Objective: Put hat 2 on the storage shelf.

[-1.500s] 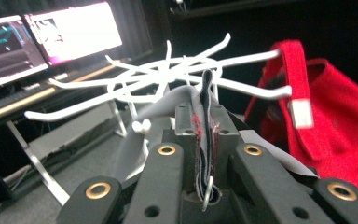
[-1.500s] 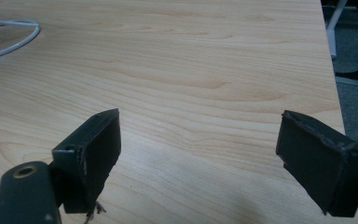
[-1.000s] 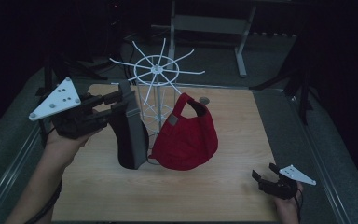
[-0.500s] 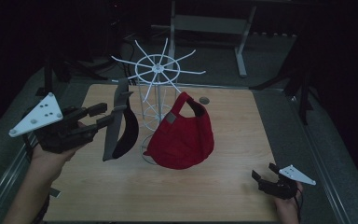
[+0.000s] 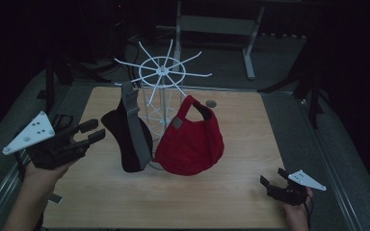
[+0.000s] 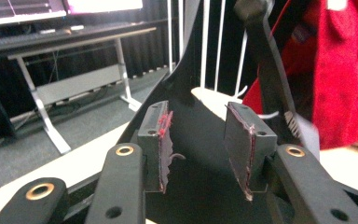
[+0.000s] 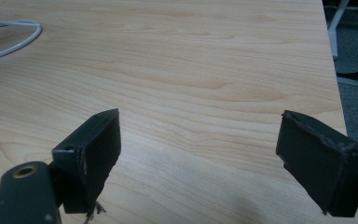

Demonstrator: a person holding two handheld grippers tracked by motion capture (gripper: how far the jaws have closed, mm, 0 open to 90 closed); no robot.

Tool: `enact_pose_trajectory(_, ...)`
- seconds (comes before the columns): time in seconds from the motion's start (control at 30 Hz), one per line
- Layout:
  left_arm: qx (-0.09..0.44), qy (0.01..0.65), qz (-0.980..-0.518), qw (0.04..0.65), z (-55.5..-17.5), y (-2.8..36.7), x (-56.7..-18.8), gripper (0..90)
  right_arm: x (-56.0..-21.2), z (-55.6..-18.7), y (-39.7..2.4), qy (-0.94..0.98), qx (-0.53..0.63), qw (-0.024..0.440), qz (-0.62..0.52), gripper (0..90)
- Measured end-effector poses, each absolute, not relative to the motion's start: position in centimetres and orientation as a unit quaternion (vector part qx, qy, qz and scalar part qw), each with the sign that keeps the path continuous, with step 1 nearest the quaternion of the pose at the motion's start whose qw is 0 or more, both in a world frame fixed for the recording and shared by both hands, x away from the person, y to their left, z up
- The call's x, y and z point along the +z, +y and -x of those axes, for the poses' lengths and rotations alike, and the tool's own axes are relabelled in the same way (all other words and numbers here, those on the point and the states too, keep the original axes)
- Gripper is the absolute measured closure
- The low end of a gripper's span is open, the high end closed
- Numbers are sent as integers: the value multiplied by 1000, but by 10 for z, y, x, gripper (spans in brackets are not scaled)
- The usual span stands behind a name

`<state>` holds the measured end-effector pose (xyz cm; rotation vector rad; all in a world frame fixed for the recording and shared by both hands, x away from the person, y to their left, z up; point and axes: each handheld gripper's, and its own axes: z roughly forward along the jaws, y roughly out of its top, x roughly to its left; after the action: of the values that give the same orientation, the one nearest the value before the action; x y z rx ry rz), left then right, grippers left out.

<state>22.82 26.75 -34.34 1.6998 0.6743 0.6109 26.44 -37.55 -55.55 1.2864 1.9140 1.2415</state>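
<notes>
A white wire rack point(image 5: 161, 73) with radiating spokes stands at the middle of the wooden table point(image 5: 231, 202). From it hang a black bag point(image 5: 125, 144) with a grey strap point(image 5: 131, 108) and, to its right, a red bag point(image 5: 192, 142). My left gripper point(image 5: 99, 130) is open just left of the black bag and apart from it. In the left gripper view, the black bag point(image 6: 200, 154) sits close ahead of the open left gripper point(image 6: 198, 116), with the red bag point(image 6: 345, 70) to the right. My right gripper point(image 5: 272, 176) rests open at the table's front right, over bare wood point(image 7: 200, 135).
The rack's white base ring point(image 7: 9, 37) lies on the table far to the left in the right gripper view. A grey metal stand point(image 5: 217, 24) sits on the floor behind the table. A small round grommet point(image 5: 212, 103) marks the table's far side.
My left gripper has let go of the black bag and drawn back to the left. The bag now hangs from the rack. The right gripper has not moved.
</notes>
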Motion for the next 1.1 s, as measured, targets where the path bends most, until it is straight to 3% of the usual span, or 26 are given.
enact_pose_trajectory(1.1, 225, 360, -733, 531, -230, 295, -475, 613, -556, -264, -376, 704, 461, 258, -474, 137)
